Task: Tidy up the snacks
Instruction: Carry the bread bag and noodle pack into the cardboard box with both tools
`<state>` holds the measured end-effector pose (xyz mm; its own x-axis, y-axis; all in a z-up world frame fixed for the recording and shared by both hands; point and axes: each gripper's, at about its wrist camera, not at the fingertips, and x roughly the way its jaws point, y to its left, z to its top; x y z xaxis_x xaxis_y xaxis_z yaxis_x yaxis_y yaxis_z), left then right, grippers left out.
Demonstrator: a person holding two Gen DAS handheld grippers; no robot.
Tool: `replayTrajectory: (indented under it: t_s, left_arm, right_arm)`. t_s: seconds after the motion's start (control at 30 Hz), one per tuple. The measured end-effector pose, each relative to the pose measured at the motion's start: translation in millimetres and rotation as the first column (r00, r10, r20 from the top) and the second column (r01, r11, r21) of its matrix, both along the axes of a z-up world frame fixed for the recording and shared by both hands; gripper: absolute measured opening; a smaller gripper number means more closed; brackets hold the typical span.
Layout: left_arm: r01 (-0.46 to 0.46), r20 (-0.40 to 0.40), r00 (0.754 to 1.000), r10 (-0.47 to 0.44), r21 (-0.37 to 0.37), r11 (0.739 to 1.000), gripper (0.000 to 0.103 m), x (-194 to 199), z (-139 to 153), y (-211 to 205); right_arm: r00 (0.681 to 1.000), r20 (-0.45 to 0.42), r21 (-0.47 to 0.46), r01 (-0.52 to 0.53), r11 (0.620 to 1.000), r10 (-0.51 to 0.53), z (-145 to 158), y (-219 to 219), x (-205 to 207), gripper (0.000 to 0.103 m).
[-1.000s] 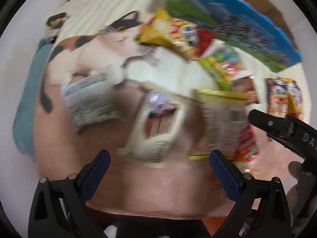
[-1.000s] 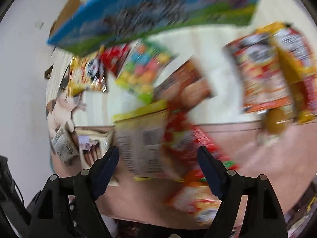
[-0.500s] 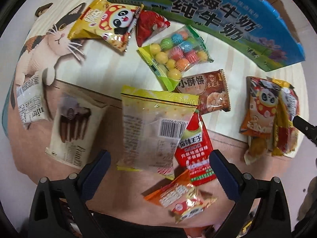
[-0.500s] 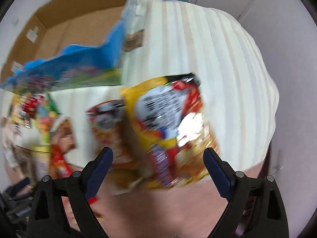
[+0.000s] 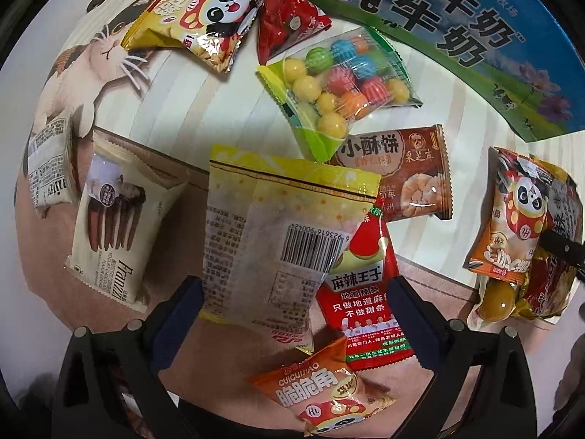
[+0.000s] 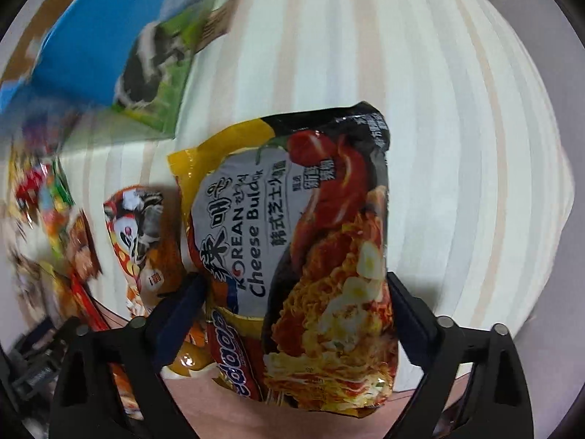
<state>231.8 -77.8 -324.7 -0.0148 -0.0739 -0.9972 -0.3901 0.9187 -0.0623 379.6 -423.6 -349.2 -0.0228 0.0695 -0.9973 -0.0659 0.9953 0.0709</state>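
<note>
Our left hand-held gripper hangs with its blue-padded fingers spread wide over a pale yellow-topped plastic snack bag lying back side up, barcode showing. The bag's long axis runs straight away from us, its yellow sealed edge at the far end, and its near end lies between the fingertips; we cannot tell whether either pad touches it. It overlaps a red spicy-strip sachet on its right, and an orange crispy-corner snack packet lies nearer us. To the left sits a cream chocolate-wafer pack, beyond it a clear green-edged bag of coloured gumballs. All rest on a striped cream cloth printed with a cat.

Our right hand-held gripper is likewise wide open around a yellow-and-black Korean cheese noodle packet, whose long axis points away from us, black end farthest. It lies flat on the cloth, near a blue-and-green milk carton box. Contact with the pads is unclear.
</note>
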Motion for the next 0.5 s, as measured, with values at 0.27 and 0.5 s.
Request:
replayTrajectory:
  t_s: [0.27, 0.5]
  left_arm:
    - [-0.037, -0.021, 0.999, 0.036, -0.04, 0.999, 0.102, 0, 1, 21]
    - [-0.048, -0.039, 0.998, 0.044, -0.088, 0.995, 0.102, 13, -18, 36]
  right_arm:
    - [0.975, -0.125, 0.178, 0.203, 0.963, -0.182, -3, -52, -34, 0.091]
    - [0.979, -0.06, 0.128, 0.199, 0.972, -0.192, 13, -59, -49, 0.097]
